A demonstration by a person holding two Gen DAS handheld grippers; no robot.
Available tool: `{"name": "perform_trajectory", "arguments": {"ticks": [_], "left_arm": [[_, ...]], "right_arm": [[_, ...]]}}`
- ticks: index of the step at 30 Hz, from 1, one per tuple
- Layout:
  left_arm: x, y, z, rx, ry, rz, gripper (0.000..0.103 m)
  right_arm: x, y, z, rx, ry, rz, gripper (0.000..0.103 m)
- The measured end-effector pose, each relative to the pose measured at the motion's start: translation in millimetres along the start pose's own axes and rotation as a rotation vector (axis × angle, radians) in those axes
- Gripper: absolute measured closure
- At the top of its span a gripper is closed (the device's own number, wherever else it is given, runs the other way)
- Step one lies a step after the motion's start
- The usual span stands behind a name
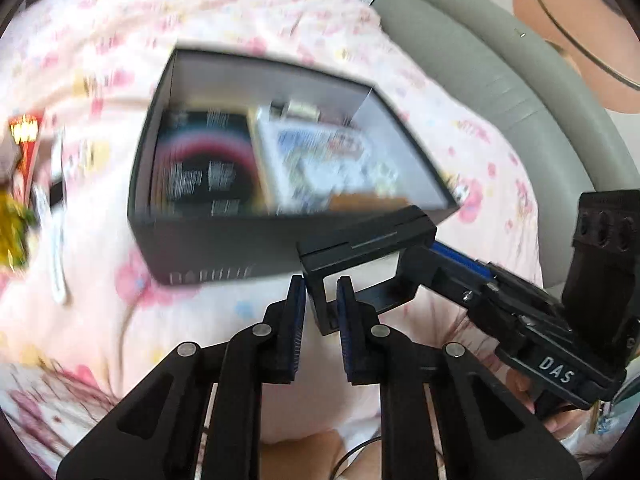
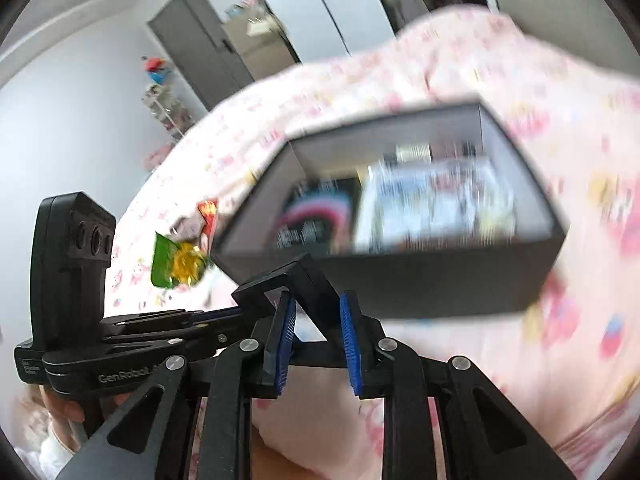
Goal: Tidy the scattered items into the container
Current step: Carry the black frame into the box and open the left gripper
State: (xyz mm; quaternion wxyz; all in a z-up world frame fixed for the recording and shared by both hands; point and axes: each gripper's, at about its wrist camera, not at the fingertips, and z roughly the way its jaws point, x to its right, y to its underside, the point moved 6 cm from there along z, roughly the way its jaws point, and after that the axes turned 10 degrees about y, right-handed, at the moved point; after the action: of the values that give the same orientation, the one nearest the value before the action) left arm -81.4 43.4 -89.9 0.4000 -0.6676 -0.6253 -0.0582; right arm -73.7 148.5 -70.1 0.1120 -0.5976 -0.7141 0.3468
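Observation:
A black open box (image 1: 224,240) stands on a pink patterned bedspread; it also shows in the right wrist view (image 2: 440,284). Inside lie a black packet (image 1: 204,168) and a white printed packet (image 1: 320,164). My left gripper (image 1: 320,292) is slightly open and empty, just before the box's near wall. My right gripper (image 2: 318,312) is open and empty; its fingers (image 1: 360,248) cross in front of the left one. A green and yellow packet (image 2: 178,260) and a red packet (image 2: 208,216) lie on the bed left of the box. The frames are blurred.
A white strip (image 1: 56,240) lies on the bedspread left of the box. A grey padded headboard (image 1: 500,92) runs along the right. A grey door (image 2: 200,44) and a shelf with toys (image 2: 160,92) stand beyond the bed.

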Motion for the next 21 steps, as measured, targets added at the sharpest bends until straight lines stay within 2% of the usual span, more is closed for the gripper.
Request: {"name": "perform_trajectory", "arguments": {"ticks": [4,8,10,14,18,21], "left_arm": [[13.2,-27.3,-4.2,0.019,0.026,0.011,0.088],[15.6,-59.2,15.1,-0.013,0.147,-0.085,0.088],[21.4,-76.4,19.0,0.008,0.133,-0.072,0.088],[25.2,-106.7,40.0,0.010,0.133,-0.068,0.088],[12.2,-130.1,69.8,-0.009,0.067,-0.055,0.088],[-2.5,-142.2,90.2,-0.034,0.043,-0.063,0.088]], "right_arm": [[1.6,-38.9,-14.4,0.067,-0.009,-0.040,0.083],[10.0,-71.5,-19.3,0.119,0.000,-0.085,0.083],[18.9,-88.8,-18.0,0.135,0.010,-0.106,0.083],[50.7,-117.1,4.1,0.102,-0.001,-0.059,0.083],[74.3,-134.0,42.2,0.021,0.001,-0.038,0.083],[86.0,-137.9,73.1,-0.037,0.042,-0.058,0.083]]}}
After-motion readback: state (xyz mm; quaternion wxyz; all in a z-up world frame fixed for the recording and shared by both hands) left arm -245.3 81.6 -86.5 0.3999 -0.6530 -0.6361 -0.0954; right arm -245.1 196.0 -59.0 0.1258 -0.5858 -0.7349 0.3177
